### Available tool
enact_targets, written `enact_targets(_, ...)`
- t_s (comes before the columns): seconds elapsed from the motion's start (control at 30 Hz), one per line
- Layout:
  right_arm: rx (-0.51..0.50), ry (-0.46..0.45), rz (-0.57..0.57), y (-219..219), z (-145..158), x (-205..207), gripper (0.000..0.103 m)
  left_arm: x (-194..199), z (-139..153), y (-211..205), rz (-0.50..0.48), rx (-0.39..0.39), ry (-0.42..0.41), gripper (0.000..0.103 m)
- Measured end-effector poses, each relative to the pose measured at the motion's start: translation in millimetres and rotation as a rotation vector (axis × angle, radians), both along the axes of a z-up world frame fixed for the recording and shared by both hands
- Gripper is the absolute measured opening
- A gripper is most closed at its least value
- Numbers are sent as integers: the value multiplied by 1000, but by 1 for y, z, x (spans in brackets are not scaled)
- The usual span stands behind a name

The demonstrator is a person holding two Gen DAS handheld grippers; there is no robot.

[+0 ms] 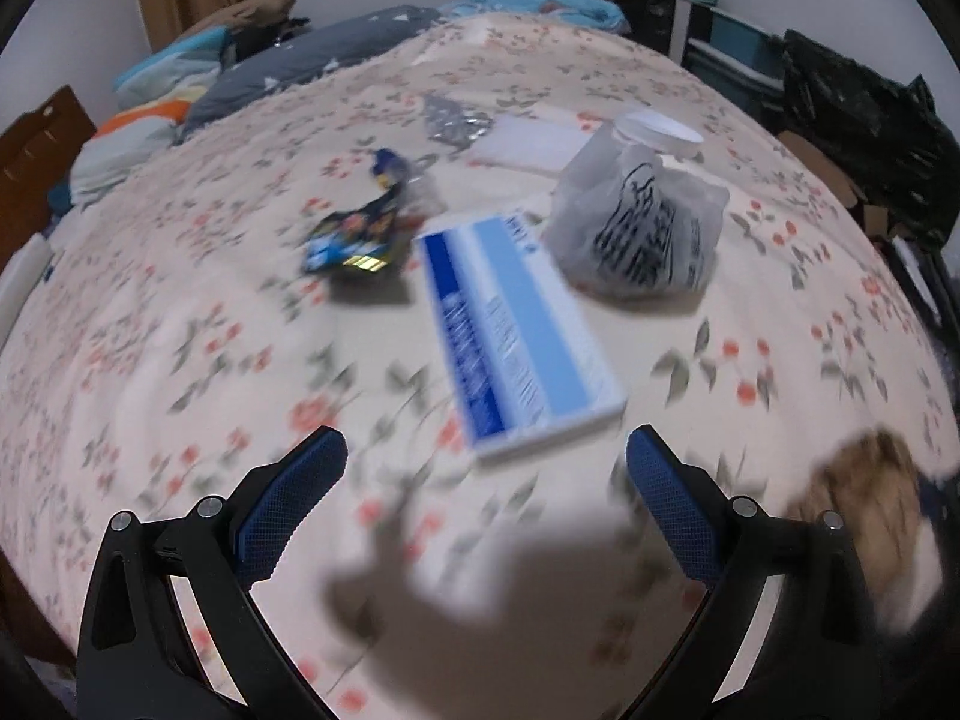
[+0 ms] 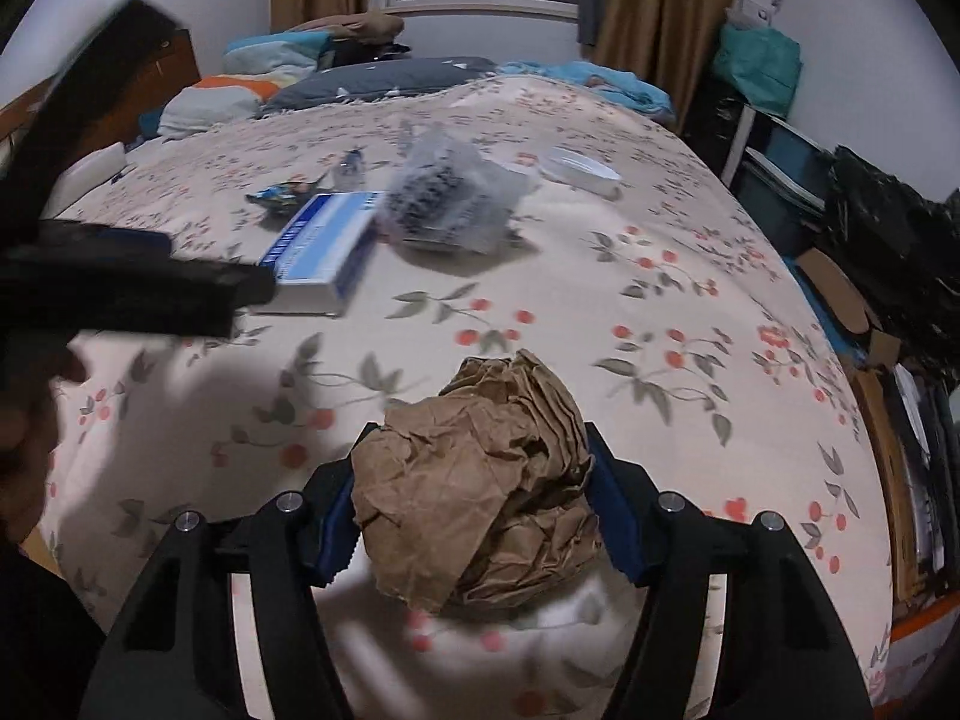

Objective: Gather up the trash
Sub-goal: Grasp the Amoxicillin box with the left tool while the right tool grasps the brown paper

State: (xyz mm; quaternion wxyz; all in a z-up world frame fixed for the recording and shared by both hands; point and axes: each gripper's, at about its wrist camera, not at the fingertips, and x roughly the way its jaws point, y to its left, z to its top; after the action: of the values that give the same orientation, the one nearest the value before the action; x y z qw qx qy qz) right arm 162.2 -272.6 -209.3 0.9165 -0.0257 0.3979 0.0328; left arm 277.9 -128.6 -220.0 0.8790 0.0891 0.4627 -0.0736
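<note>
On the flowered bedspread (image 1: 180, 312) lie a blue and white carton (image 1: 516, 336), a dark snack wrapper (image 1: 354, 240) and a clear plastic bag with black print (image 1: 642, 228). My left gripper (image 1: 486, 450) hovers open just short of the carton, nothing between its fingers; the view is blurred. In the right wrist view my right gripper (image 2: 478, 438) is shut on a crumpled brown paper ball (image 2: 480, 480), both pads pressing its sides. The left gripper (image 2: 240, 288) shows at the left edge there, near the carton (image 2: 324, 252). The paper ball (image 1: 864, 492) appears blurred at the lower right of the left wrist view.
A white round lid or dish (image 2: 579, 171) and a silvery wrapper (image 1: 450, 120) lie farther back on the bed. Pillows and folded bedding (image 2: 270, 84) line the headboard side. A black trash bag (image 2: 888, 228) over cardboard stands off the bed's right edge.
</note>
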Motion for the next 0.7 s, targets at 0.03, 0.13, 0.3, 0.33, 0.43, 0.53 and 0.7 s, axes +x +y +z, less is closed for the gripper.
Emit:
enact_targets(0.03,2,-1,-1,-2,-1,1,64,7,-4,-6,6,9,4,97)
enact_targets(0.13,5,-6,2,-3,-2,1,64,24,-11,-15,11,1,13,97)
enact_targets(0.3,12,-10,5,-3,-4,5,65,47,-25,-19,31,-6,36,97)
enact_targets(0.33,12,-10,6,-3,-5,6,65,52,-29,-17,40,-12,40,97)
enact_targets(0.43,6,-11,6,-2,-6,8,66,64,-36,-11,59,-38,61,98)
enact_targets(0.53,-9,-10,4,0,-7,9,68,68,-38,-3,70,-90,72,98)
enact_targets(0.7,-47,24,17,8,-14,14,69,60,-37,0,26,-104,39,76)
